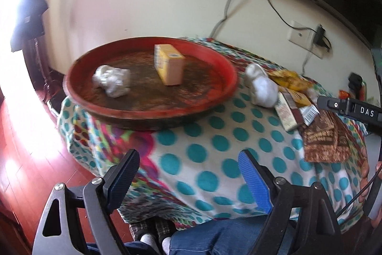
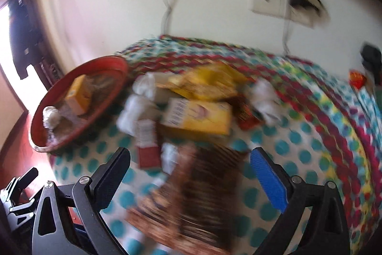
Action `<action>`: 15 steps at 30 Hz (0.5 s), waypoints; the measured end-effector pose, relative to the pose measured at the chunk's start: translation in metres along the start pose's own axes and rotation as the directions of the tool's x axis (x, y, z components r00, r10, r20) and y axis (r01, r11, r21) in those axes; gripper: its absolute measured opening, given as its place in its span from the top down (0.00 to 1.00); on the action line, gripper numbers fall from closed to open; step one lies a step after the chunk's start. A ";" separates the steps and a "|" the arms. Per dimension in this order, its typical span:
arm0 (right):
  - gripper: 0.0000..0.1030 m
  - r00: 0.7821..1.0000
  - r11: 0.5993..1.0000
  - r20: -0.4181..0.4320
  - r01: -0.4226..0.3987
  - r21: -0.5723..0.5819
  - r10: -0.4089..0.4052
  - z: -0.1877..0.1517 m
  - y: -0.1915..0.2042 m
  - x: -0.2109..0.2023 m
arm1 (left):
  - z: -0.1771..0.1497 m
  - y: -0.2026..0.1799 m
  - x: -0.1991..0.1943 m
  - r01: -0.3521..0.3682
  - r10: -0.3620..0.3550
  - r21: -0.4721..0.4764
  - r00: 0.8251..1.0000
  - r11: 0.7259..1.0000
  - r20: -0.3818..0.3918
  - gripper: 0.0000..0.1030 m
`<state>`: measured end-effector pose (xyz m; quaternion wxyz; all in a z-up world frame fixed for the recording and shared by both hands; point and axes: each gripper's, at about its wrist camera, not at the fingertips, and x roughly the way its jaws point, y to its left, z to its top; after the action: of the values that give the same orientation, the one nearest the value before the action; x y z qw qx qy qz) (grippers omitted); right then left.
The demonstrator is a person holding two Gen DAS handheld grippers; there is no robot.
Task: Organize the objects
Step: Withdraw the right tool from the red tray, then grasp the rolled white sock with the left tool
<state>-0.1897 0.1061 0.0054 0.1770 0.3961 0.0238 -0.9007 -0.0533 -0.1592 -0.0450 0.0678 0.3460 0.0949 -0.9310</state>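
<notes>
- Nearest my right wrist camera, the right gripper [image 2: 191, 166] stands released, its jaws wide apart and nothing clamped; a brown patterned packet [image 2: 191, 195] lies on the cloth under the gap, though blur hides whether a pad touches it.
- My left gripper [image 1: 188, 171] is likewise released and empty, hanging over the bare dotted tablecloth [image 1: 214, 142] at the near edge of the desk.
- I see the red tray [image 1: 214, 63] at the desk's left side, already holding a small yellow box [image 1: 169, 63] standing upright and a crumpled foil ball [image 1: 112, 80], the two apart from each other.
- Waiting beside the tray is the loose pile: a white wad [image 1: 261, 85] just off the tray rim, a yellow carton [image 2: 198, 118] lying flat, yellow wrappers [image 2: 205, 83] behind it, a red-and-white pack [image 2: 148, 145] and more white wads [image 2: 265, 97].
- I judge the step in hand to be picking the next item from the pile with the right gripper, the tray being the likely destination.
- To do it well, I should slow down first; the right view is smeared, so aiming now would be guesswork.
- I would choose one item clear of its neighbours, since the pile overlaps and wide jaws could drag two things at once.
- For the flat packet I would come in low along an edge, as thin wrappers slip from a top-down pinch.
- I would keep the left gripper clear of the tray's open middle.
</notes>
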 end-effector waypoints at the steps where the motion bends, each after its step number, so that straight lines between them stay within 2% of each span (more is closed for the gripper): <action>1: 0.02 1.000 1.000 -0.003 0.014 0.011 -0.014 -0.004 -0.010 0.001 | -0.001 -0.008 0.002 0.011 -0.011 0.015 1.000 1.000 -0.005 0.16; 5: 0.00 0.999 0.999 0.015 0.034 0.023 -0.035 -0.016 -0.036 0.001 | 0.001 -0.038 0.008 0.057 -0.056 0.079 0.998 0.995 -0.011 0.16; 8: 0.00 0.999 0.998 0.034 -0.008 0.068 0.005 -0.020 -0.054 -0.004 | 0.017 -0.060 0.013 0.091 -0.092 0.122 0.996 0.988 0.006 0.16; 12: 0.00 0.998 0.993 0.060 -0.042 0.115 0.035 -0.029 -0.071 -0.007 | 0.049 -0.086 0.034 0.099 -0.103 0.161 0.995 0.982 0.018 0.16; 15: 0.00 0.993 0.983 0.066 -0.102 0.152 0.093 -0.035 -0.083 -0.006 | 0.072 -0.101 0.062 0.097 -0.096 0.171 0.995 0.980 -0.013 0.16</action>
<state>-0.1898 0.1920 -0.0222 0.1903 0.3826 -0.0711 -0.9013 -0.1645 -0.0806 -0.0195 -0.0078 0.3479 0.0312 -0.9370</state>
